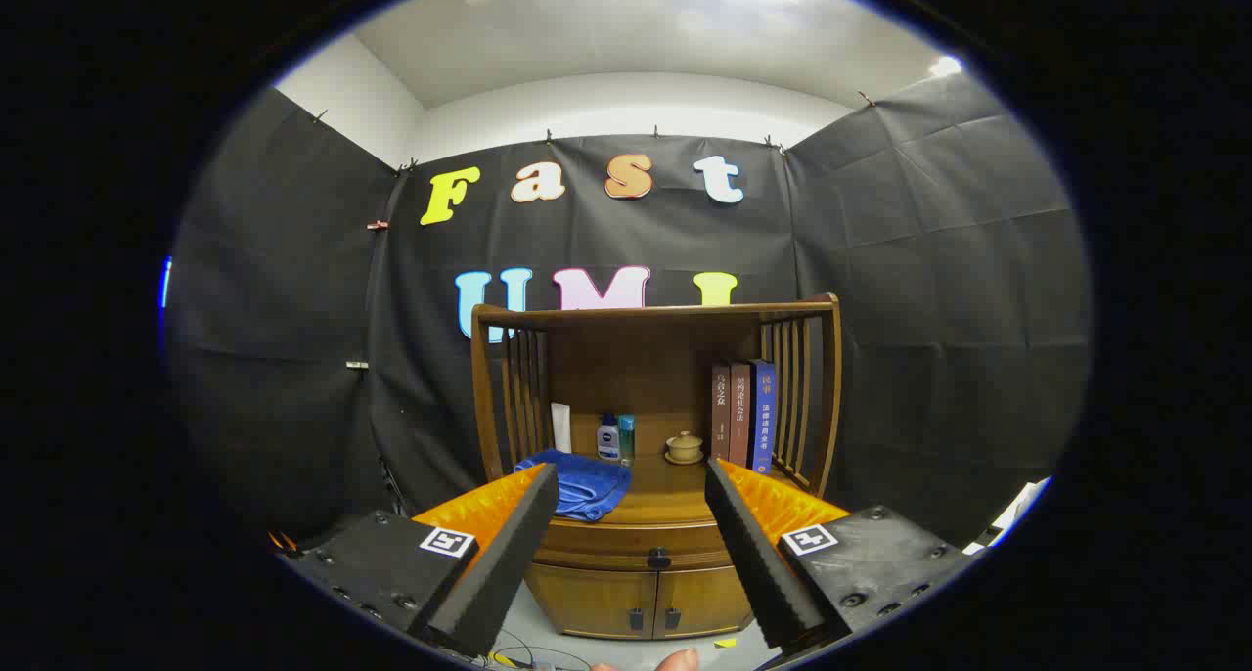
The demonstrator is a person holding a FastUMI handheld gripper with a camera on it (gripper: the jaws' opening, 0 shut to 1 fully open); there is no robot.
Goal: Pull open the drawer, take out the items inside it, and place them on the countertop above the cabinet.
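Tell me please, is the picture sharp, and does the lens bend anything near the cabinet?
Gripper view: evenly lit, cabinet and its drawer sharp; fisheye bows the posts outward; ceiling glare above; open gripper fingers frame the blue towel.

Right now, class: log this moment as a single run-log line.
phase: approach | hand-held gripper: open, empty, short of cabinet | drawer: shut | countertop: blue towel, bottles, cup, books
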